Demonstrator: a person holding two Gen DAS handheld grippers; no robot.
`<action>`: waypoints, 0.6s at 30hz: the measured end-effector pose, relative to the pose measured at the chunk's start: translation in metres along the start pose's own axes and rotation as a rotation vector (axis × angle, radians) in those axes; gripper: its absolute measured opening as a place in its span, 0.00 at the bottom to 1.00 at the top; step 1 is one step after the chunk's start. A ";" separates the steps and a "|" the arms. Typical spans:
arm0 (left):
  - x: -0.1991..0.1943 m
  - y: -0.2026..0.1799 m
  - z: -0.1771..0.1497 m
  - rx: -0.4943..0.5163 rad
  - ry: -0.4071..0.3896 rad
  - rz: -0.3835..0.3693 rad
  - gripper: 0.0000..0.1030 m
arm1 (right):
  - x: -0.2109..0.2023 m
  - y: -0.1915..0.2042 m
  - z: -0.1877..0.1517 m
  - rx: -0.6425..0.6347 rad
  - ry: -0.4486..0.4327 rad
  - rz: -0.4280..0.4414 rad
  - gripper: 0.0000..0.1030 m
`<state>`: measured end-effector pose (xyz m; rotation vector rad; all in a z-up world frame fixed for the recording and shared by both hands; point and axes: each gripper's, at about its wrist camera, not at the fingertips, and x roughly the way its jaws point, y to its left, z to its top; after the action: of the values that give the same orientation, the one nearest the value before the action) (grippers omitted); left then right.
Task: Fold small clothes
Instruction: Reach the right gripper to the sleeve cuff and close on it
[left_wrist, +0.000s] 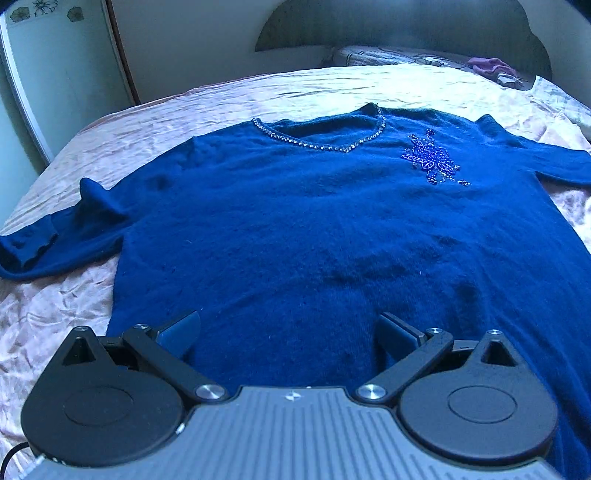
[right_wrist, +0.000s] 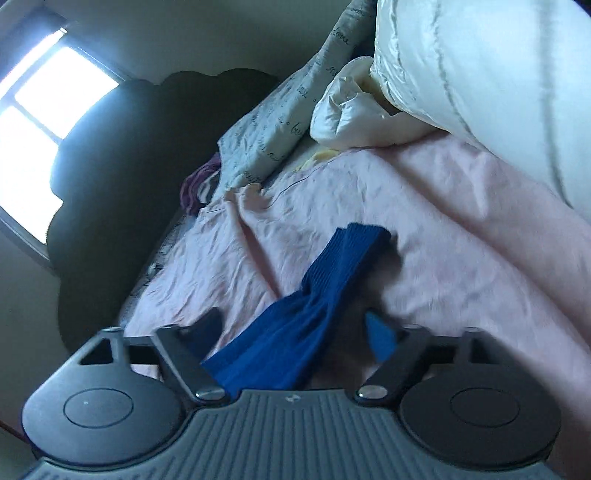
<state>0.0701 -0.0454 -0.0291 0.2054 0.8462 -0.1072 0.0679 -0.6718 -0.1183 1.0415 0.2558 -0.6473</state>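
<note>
Sweater (left_wrist: 314, 221) lies flat beneath the spread, empty left fingers (left_wrist: 184, 325); its sleeve (right_wrist: 332, 280) runs between the parted right fingers (right_wrist: 207, 328), ungripped.

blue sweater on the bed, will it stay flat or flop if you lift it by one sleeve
The blue sweater is probably floppy: its sleeve already twists and sags across the right gripper. The fuzzy knit likely clings to the pink bedspread rather than sliding. The beaded flower may snag.

The left hand-held gripper (left_wrist: 288, 332) tilts downward with its jaws spread wide. The right hand-held gripper (right_wrist: 295, 328) is rolled sideways, its jaws parted too.
</note>
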 end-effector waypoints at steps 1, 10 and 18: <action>0.002 0.000 0.001 0.001 0.002 0.001 0.99 | 0.004 0.000 0.002 0.005 0.002 -0.014 0.52; 0.009 0.000 0.003 0.001 0.012 -0.002 1.00 | 0.018 -0.010 0.007 0.069 -0.033 -0.059 0.16; 0.002 0.005 0.004 -0.012 -0.013 -0.007 0.99 | -0.006 0.017 0.002 -0.019 -0.062 0.042 0.12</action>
<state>0.0752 -0.0414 -0.0280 0.1902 0.8349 -0.1102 0.0729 -0.6653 -0.1025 1.0040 0.1850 -0.6371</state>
